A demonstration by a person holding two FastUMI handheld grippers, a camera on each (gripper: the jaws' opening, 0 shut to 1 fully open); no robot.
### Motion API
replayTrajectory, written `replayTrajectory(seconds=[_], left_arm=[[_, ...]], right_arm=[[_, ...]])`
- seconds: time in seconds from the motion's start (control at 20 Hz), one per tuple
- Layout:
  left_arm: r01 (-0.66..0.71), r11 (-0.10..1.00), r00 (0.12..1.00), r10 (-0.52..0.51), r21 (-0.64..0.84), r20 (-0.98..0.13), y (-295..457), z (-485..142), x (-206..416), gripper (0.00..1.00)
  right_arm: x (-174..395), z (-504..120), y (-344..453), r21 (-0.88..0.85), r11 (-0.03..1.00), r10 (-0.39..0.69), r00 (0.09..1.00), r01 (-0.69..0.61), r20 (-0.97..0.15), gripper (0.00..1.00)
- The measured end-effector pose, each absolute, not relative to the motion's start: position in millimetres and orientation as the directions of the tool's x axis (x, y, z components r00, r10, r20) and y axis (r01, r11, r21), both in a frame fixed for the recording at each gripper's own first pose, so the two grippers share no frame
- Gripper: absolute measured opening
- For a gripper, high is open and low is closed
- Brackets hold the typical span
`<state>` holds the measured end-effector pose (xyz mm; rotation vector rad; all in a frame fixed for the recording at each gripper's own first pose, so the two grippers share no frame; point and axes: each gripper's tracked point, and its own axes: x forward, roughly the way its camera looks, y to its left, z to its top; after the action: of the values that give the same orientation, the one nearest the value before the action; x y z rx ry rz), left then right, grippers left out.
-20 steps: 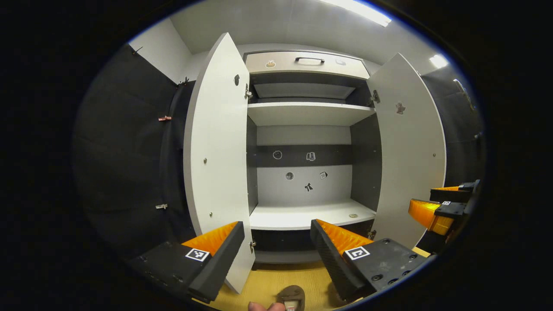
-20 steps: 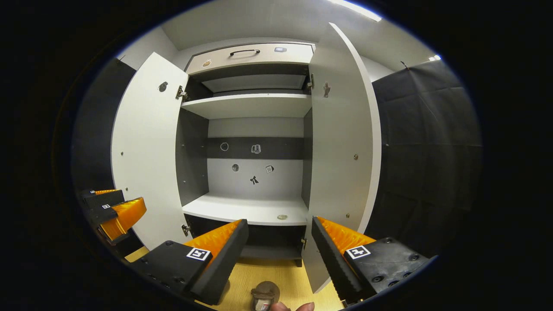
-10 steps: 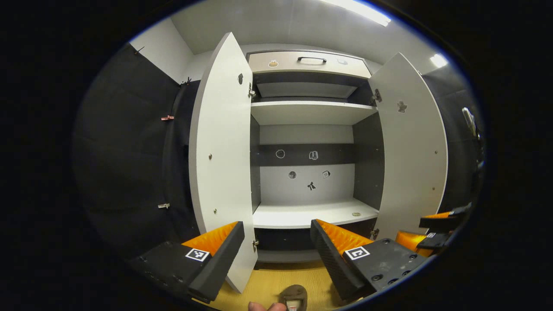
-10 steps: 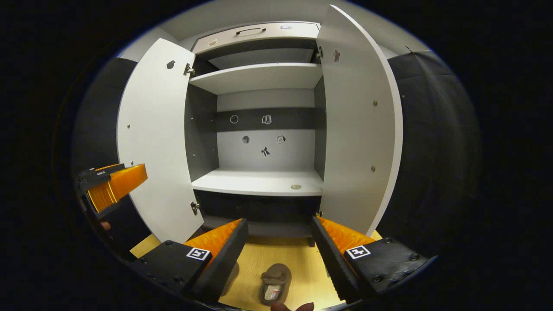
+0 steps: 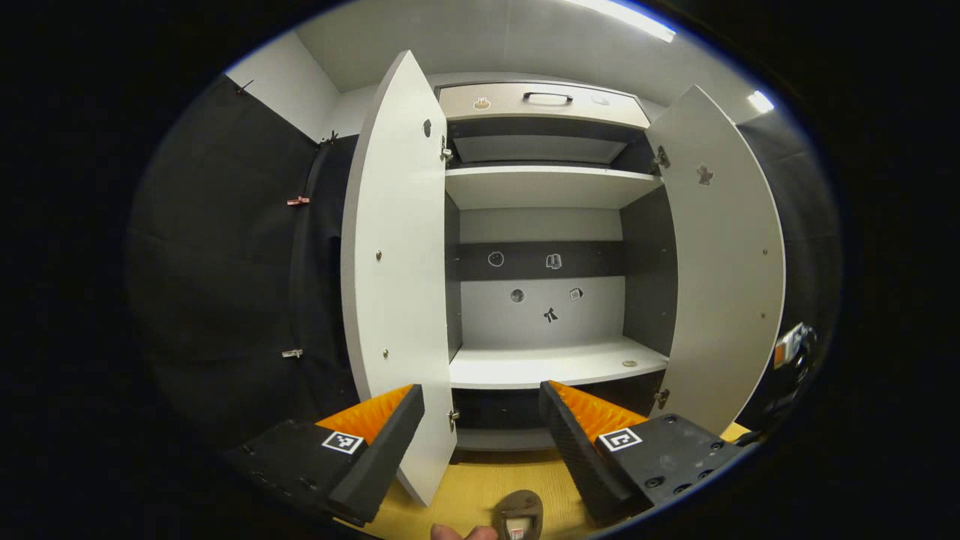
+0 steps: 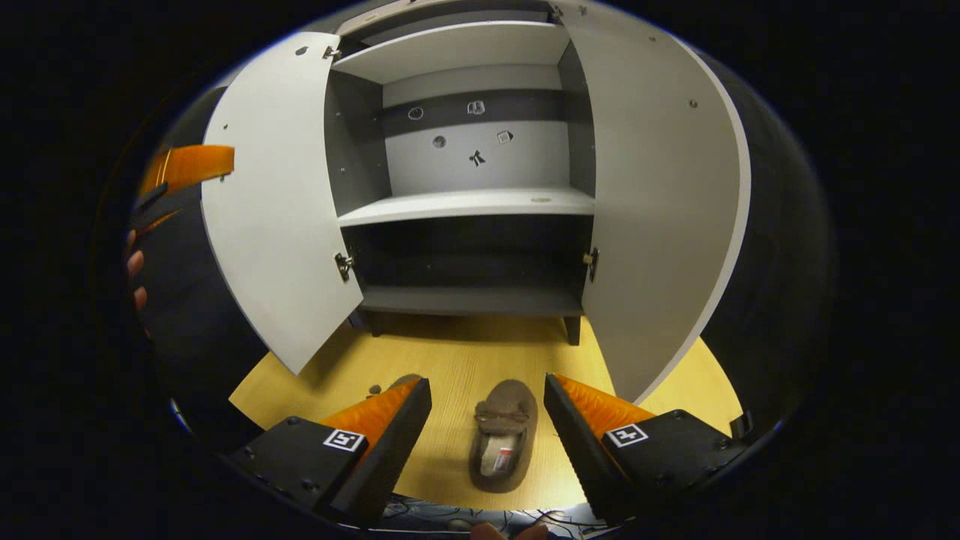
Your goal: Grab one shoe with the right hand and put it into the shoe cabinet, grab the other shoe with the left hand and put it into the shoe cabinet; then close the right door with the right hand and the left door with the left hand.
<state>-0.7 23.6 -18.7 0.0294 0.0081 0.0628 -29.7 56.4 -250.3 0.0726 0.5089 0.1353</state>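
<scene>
Between the spread fingers of the right gripper [image 6: 486, 420], now tipped floorward, lies one shoe [image 6: 501, 435] (untouched); grasping looks next.

shoe [image 6: 502, 435]: brown, soft and fuzzy, like suede or felt cloth
floor [image 6: 465, 352]: pale yellow wood-grain board under the shoe, smooth, slight sheen
shoe cabinet [image 6: 472, 206]: flat matt panels, light shelves, darker side walls
cabinet doors [image 5: 394, 262]: smooth matt board
hinges [image 6: 344, 264]: shiny metal, at the doors' inner edges

Recording booth; black cloth walls [image 5: 225, 262]; shoe cabinet [image 5: 540, 187]
</scene>
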Motion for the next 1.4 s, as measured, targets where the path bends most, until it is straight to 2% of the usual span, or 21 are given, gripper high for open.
replayTrajectory(seconds=[0.5, 0.9, 0.95, 1.1, 1.3, 1.35, 1.4], left_arm=[[-0.077, 0.996, 0.994, 0.080, 0.037, -0.070, 34.6, -48.3, 3.7, 0.98], [-0.082, 0.995, 0.992, 0.087, 0.054, -0.096, 47.9, -68.4, 11.1, 0.98], [-0.080, 0.995, 0.992, 0.085, 0.055, -0.095, 49.0, -70.0, 11.9, 0.98], [-0.080, 0.995, 0.990, 0.087, 0.064, -0.110, 53.7, -78.5, 14.5, 0.98], [-0.079, 0.994, 0.988, 0.088, 0.075, -0.126, 57.7, -85.5, 18.9, 0.98], [-0.078, 0.994, 0.988, 0.087, 0.074, -0.127, 58.1, -86.2, 19.7, 0.98], [-0.078, 0.994, 0.988, 0.087, 0.072, -0.129, 57.8, -87.7, 20.5, 0.98]], right_arm=[[-32.5, -376.9, 76.8, 0.164, 0.983, 0.174, 0.723, -0.085, -0.669, 0.99], [-3.8, -437.3, 86.3, 0.152, 0.987, 0.149, 0.697, -0.057, -0.702, 0.97], [3.6, -444.4, 85.9, 0.144, 0.988, 0.138, 0.701, -0.051, -0.699, 0.94], [22.5, -457.7, 87.7, 0.130, 0.991, 0.110, 0.715, -0.027, -0.691, 0.73], [41.1, -463.0, 79.6, 0.085, 0.996, 0.043, 0.745, 0.019, -0.666, 0.58], [46.7, -467.3, 72.8, 0.064, 0.997, 0.009, 0.754, 0.044, -0.657, 0.48], [46.7, -461.4, 72.6, 0.082, 0.995, 0.011, 0.763, 0.055, -0.646, 0.33]])
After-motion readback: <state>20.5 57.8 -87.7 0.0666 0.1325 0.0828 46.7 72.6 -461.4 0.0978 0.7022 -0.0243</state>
